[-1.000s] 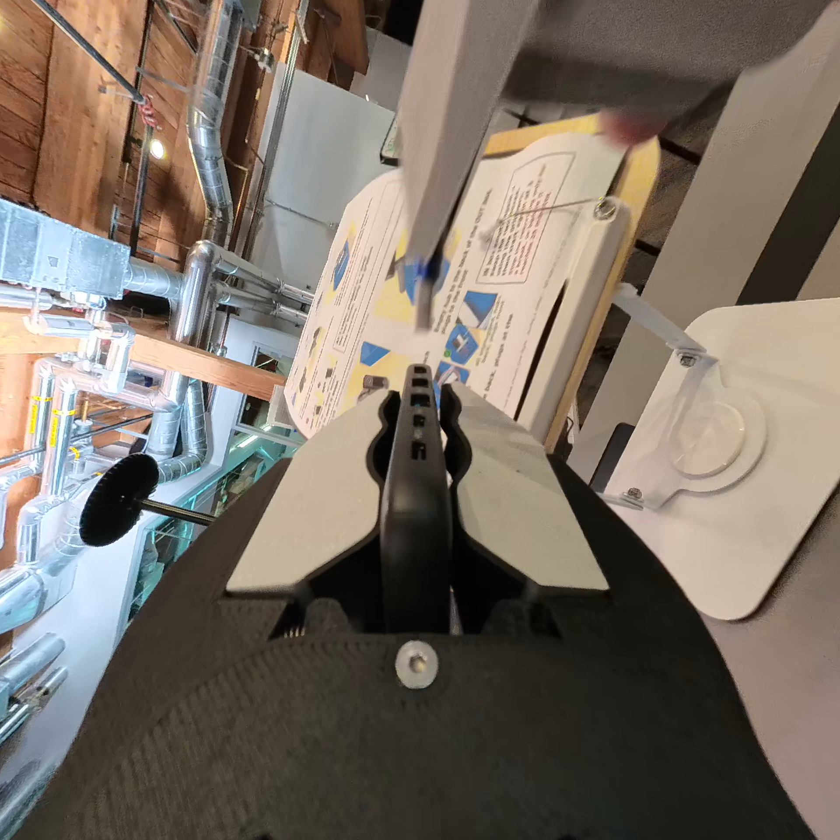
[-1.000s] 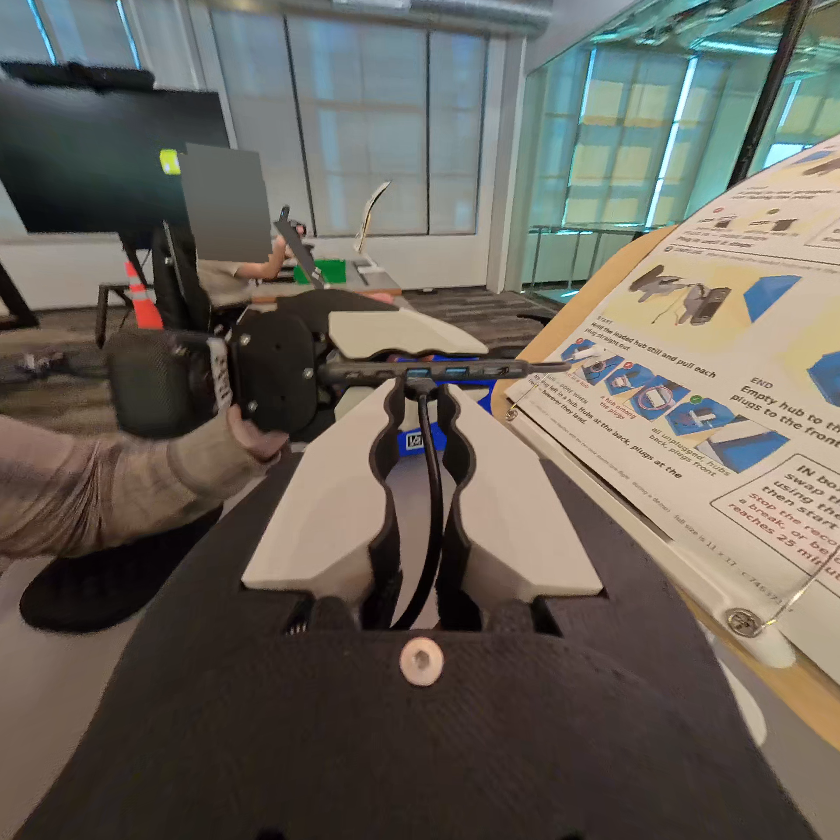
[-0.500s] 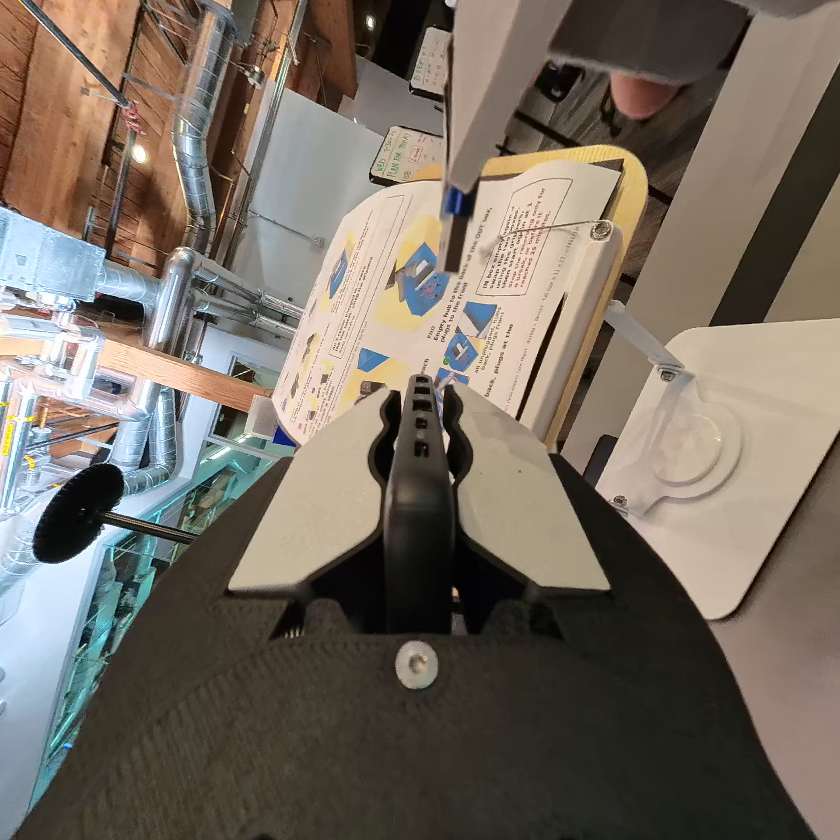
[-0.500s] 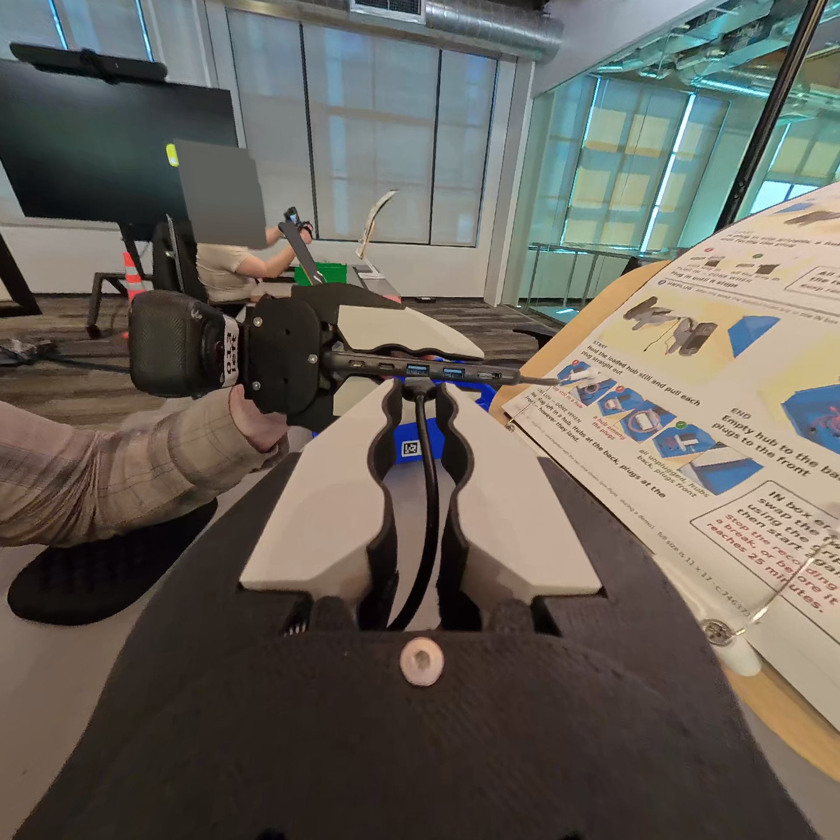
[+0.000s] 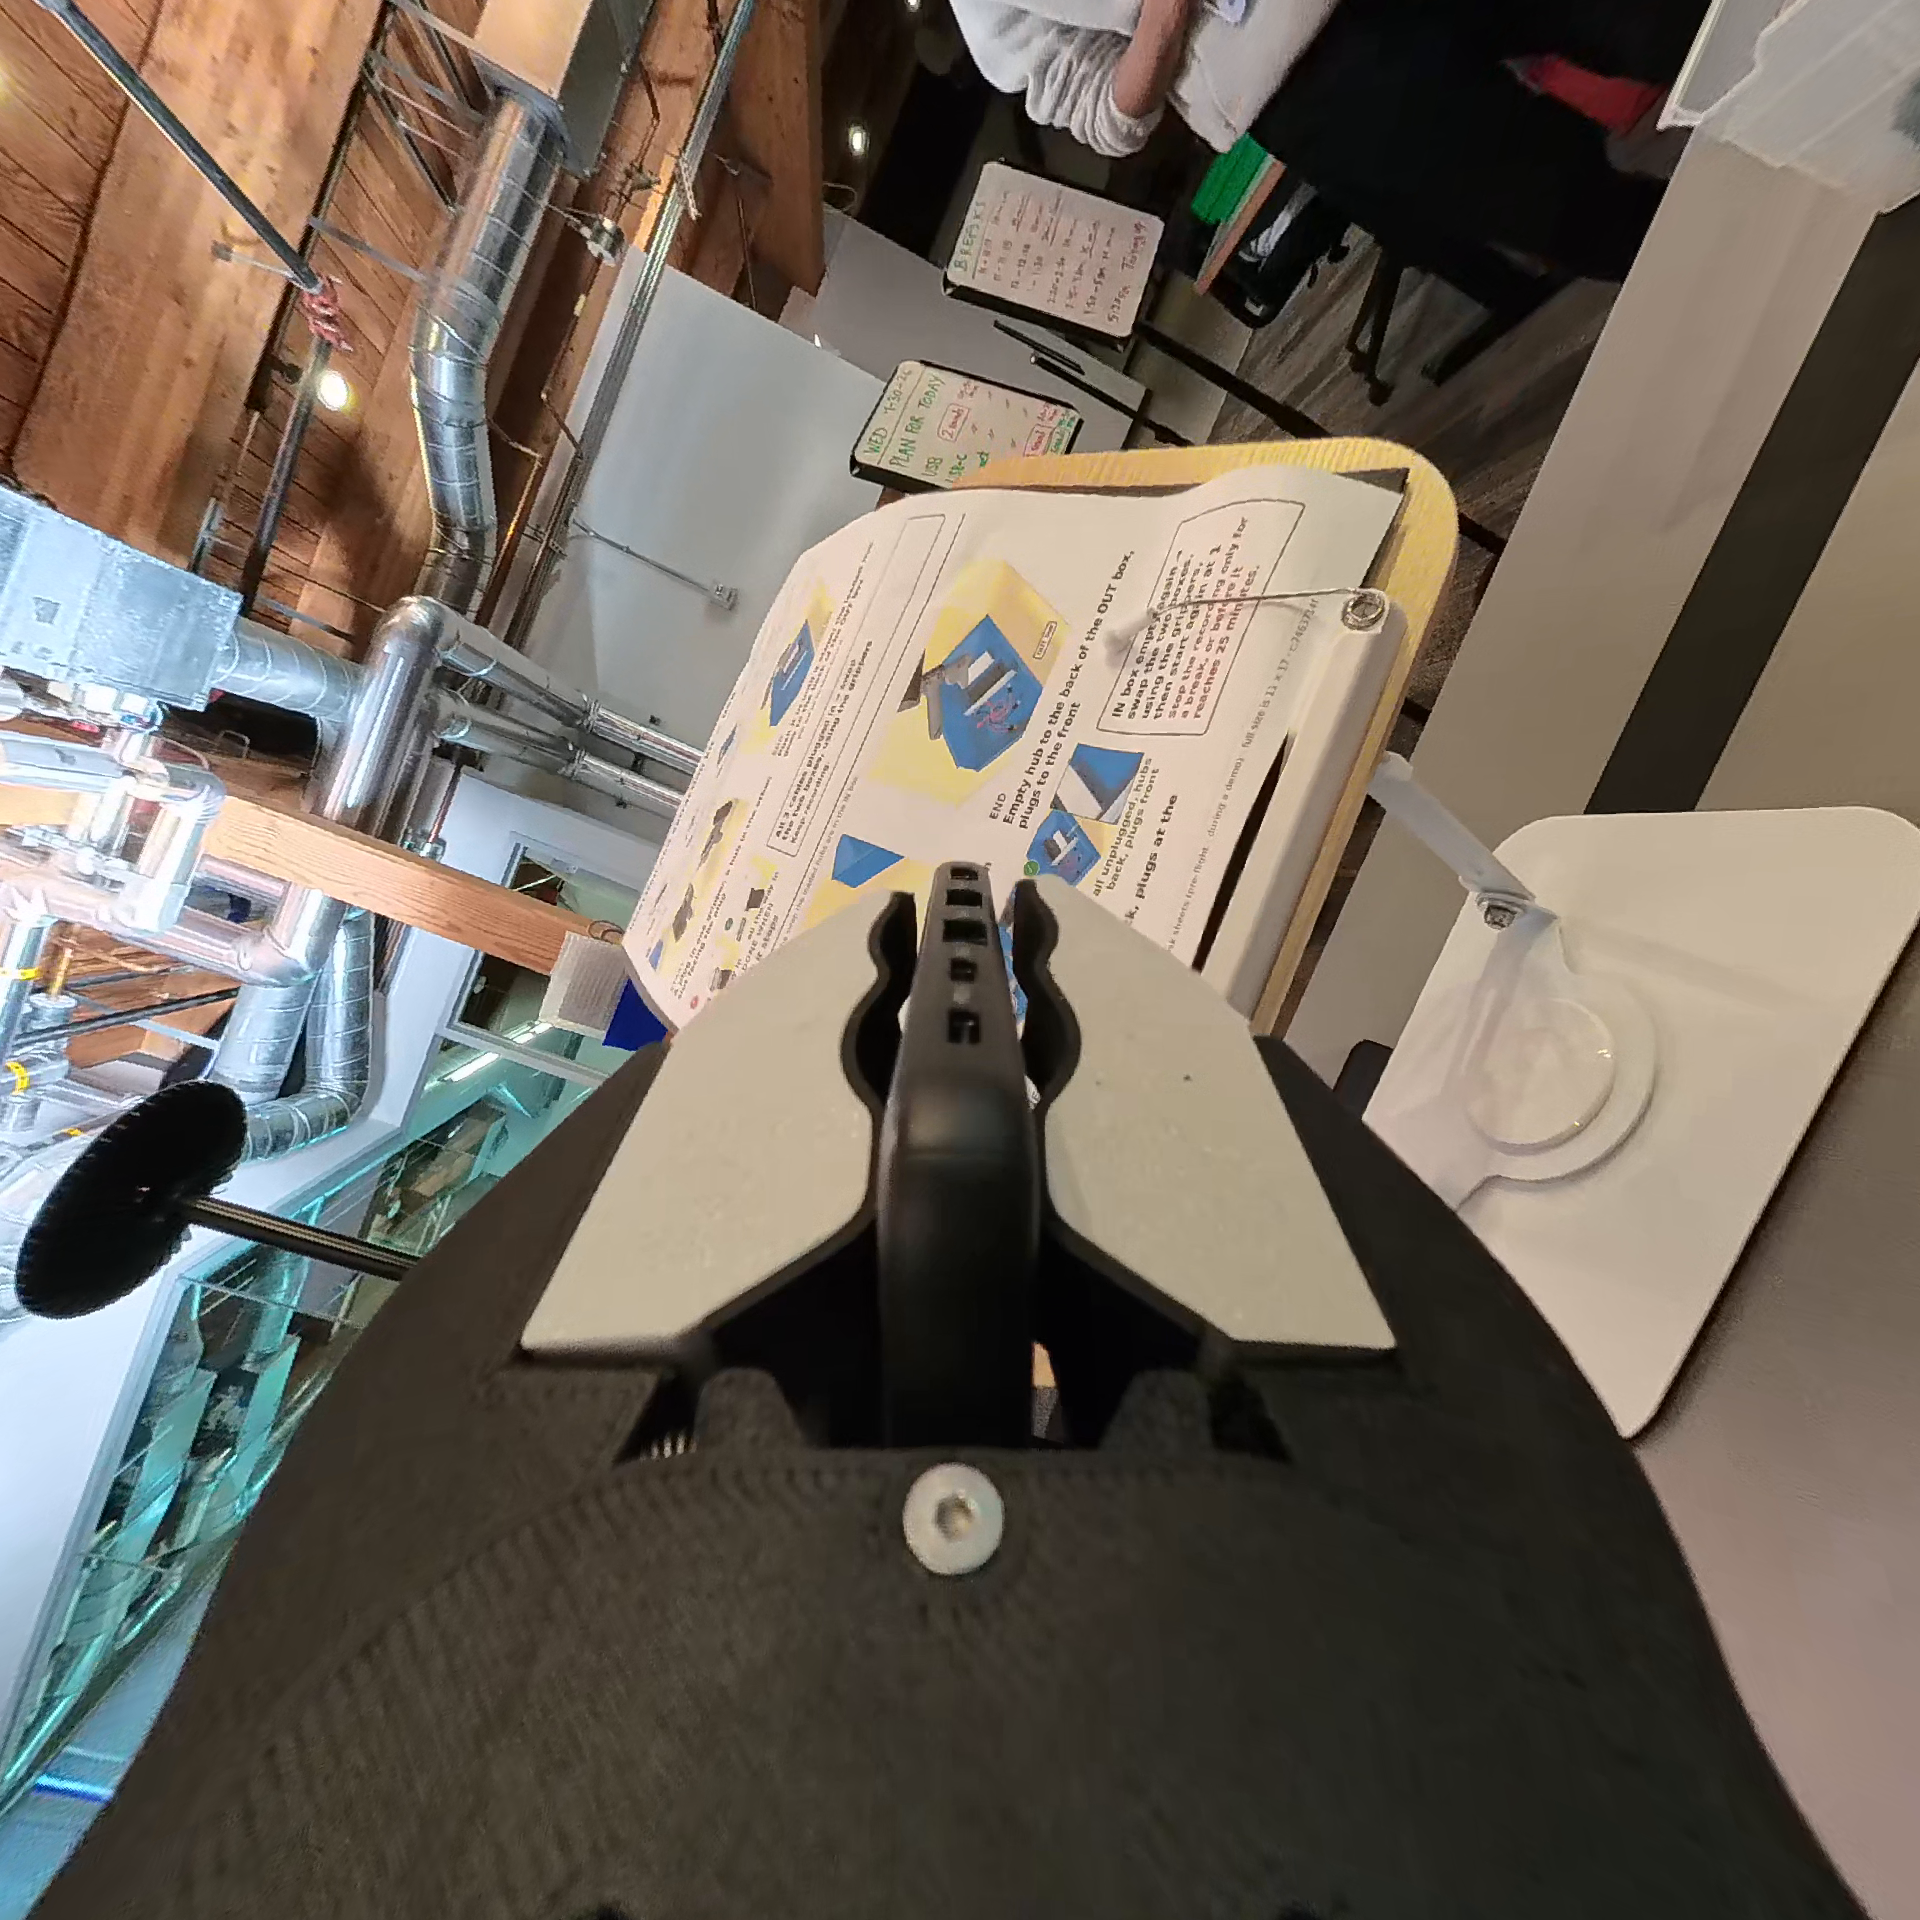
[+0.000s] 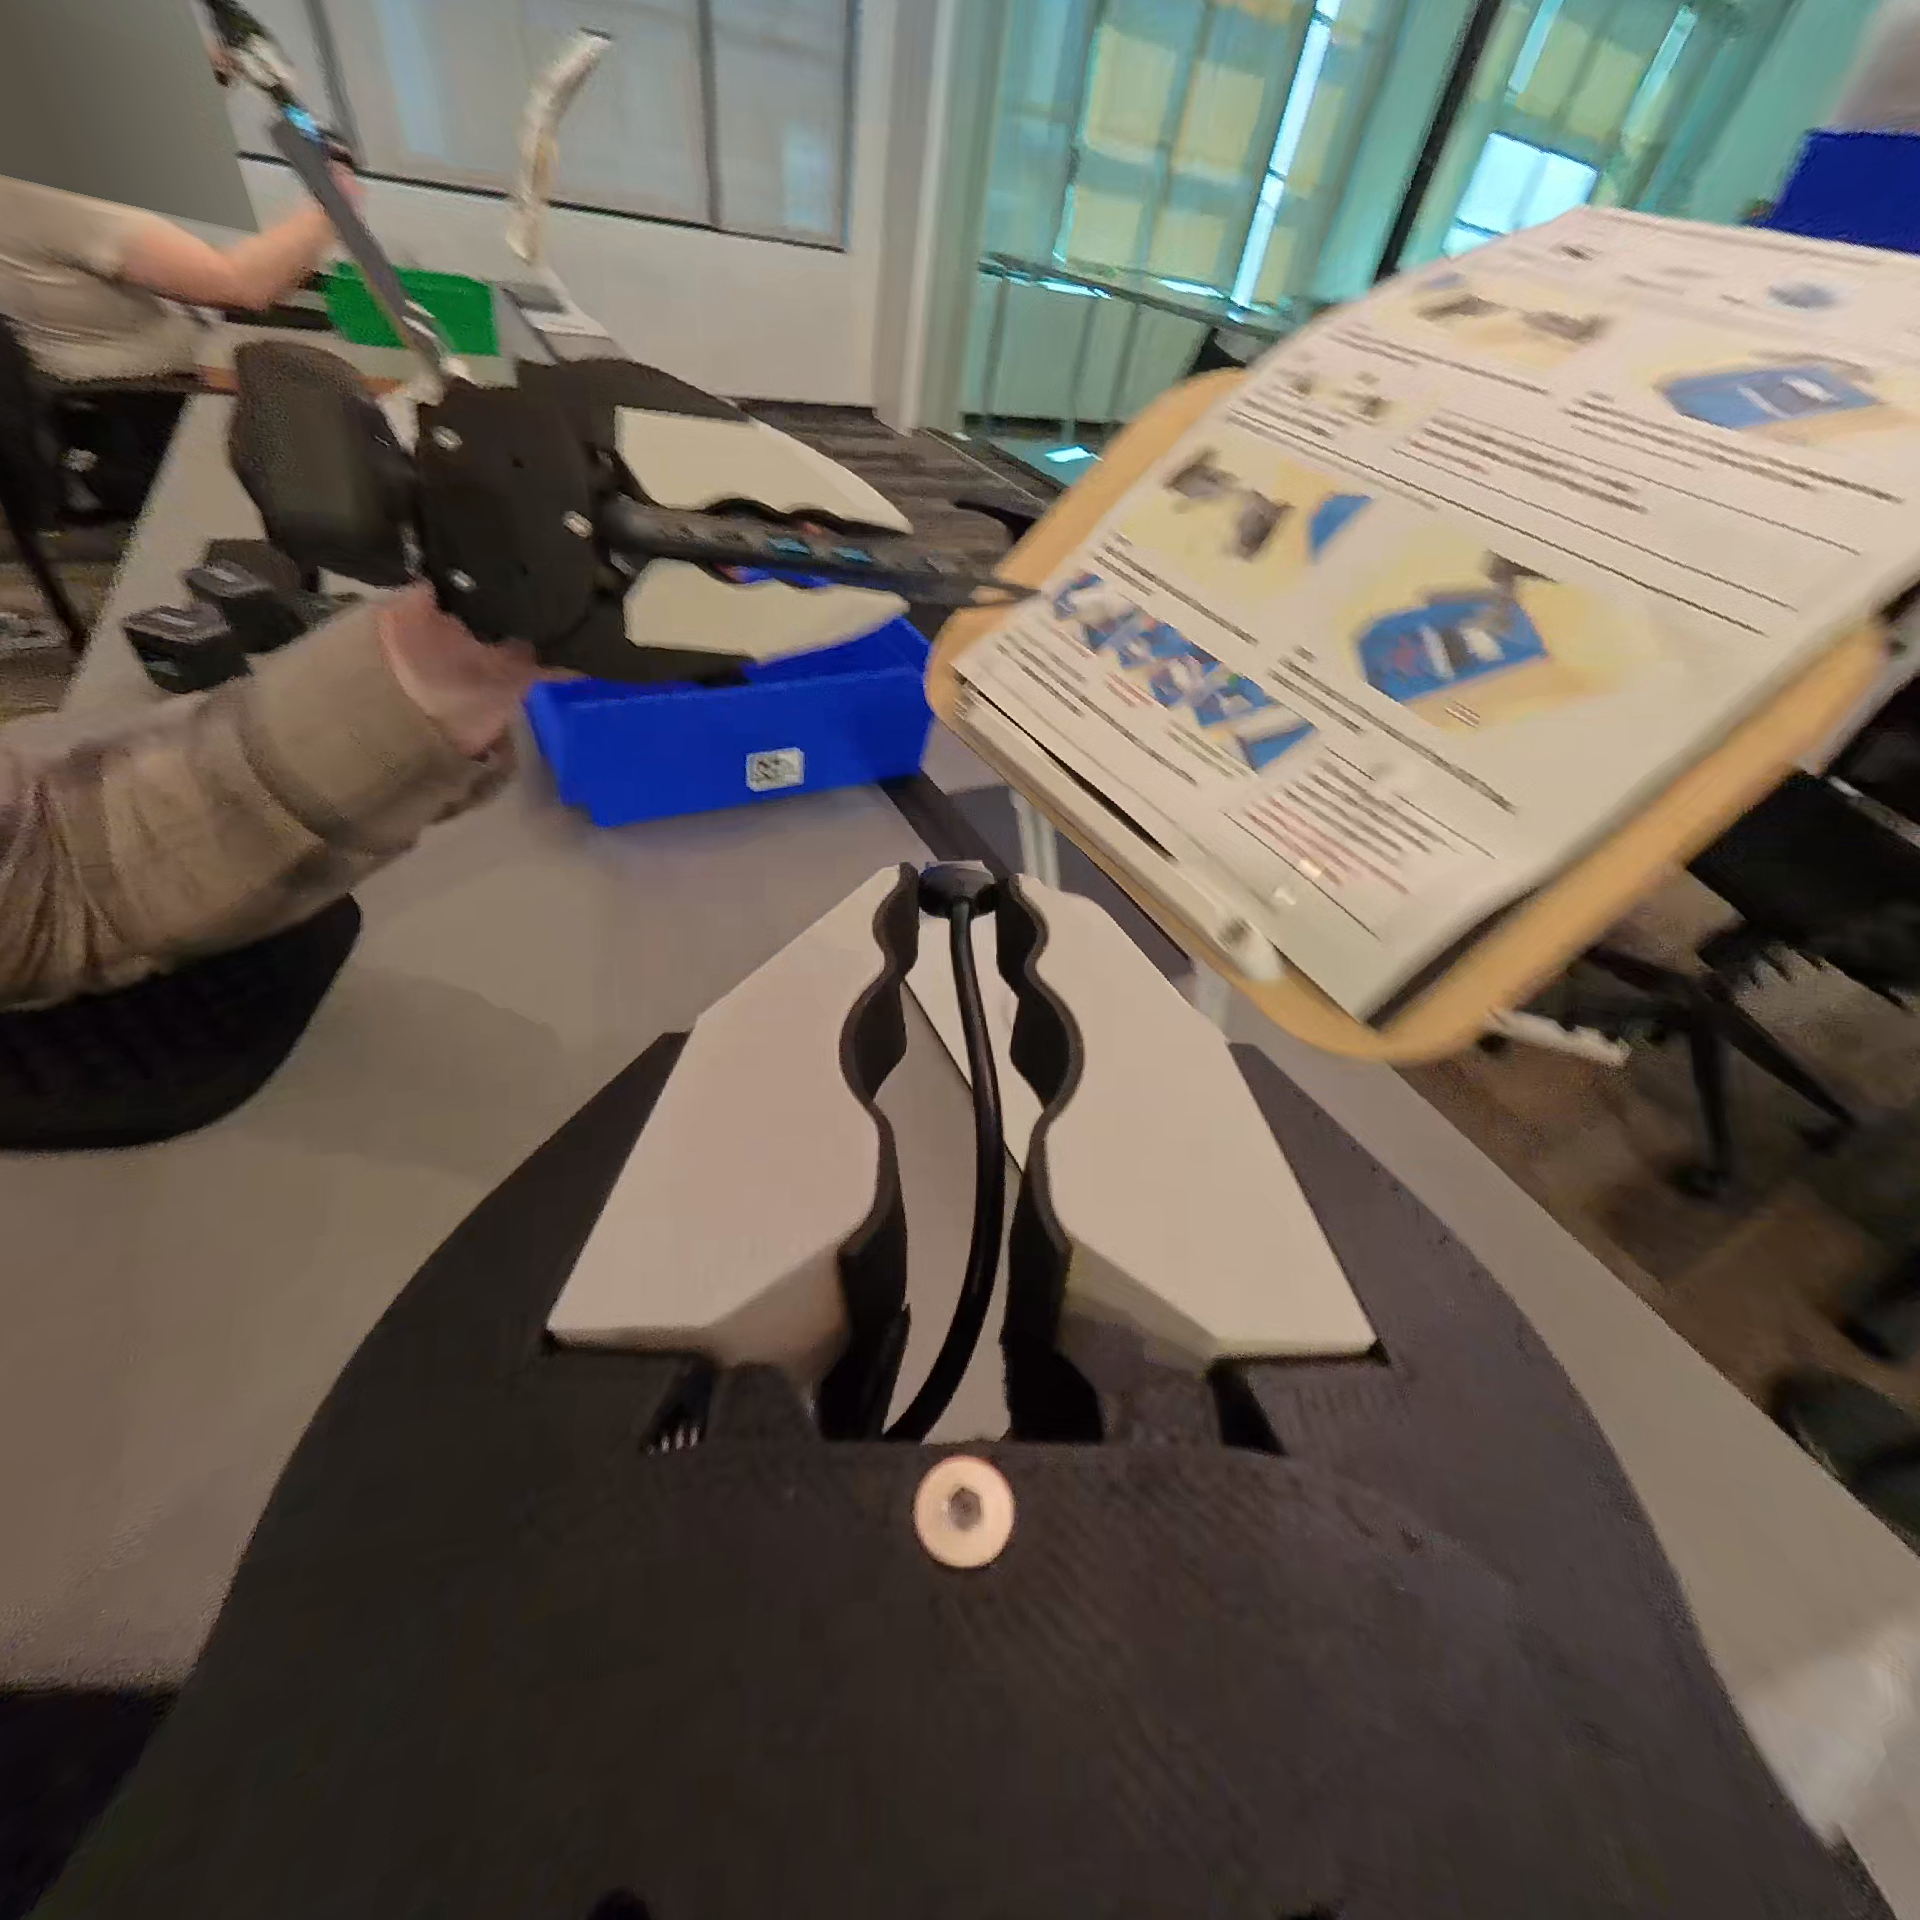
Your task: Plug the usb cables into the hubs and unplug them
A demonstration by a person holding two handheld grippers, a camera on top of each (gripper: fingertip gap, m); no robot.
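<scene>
Right wrist view: right gripper (image 6: 958,894), clamping the black USB cable (image 6: 980,1122), has pulled clear of the slim black multi-port hub (image 5: 961,997), which the left gripper (image 5: 961,914) still pinches.

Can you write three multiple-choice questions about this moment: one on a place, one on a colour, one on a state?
1. Where is the hub?
A. Between the fingers of the left tool
B. Inside the bin
C. Flat on the table

2. What colour is the bin on the table?
A. Green
B. Blue
C. Yellow

3. What is the state of the cable in the right tool?
A. Plugged into the hub
B. Held in the tool, apart from the hub
C. Dropped on the floor

Answers:
1. A: the left wrist view shows the tool's fingers closed on the black hub.
2. B: the right wrist view shows a blue bin below the left tool.
3. B: the right wrist view shows the plug at the fingertips, with the hub farther off in the left tool.
</scene>
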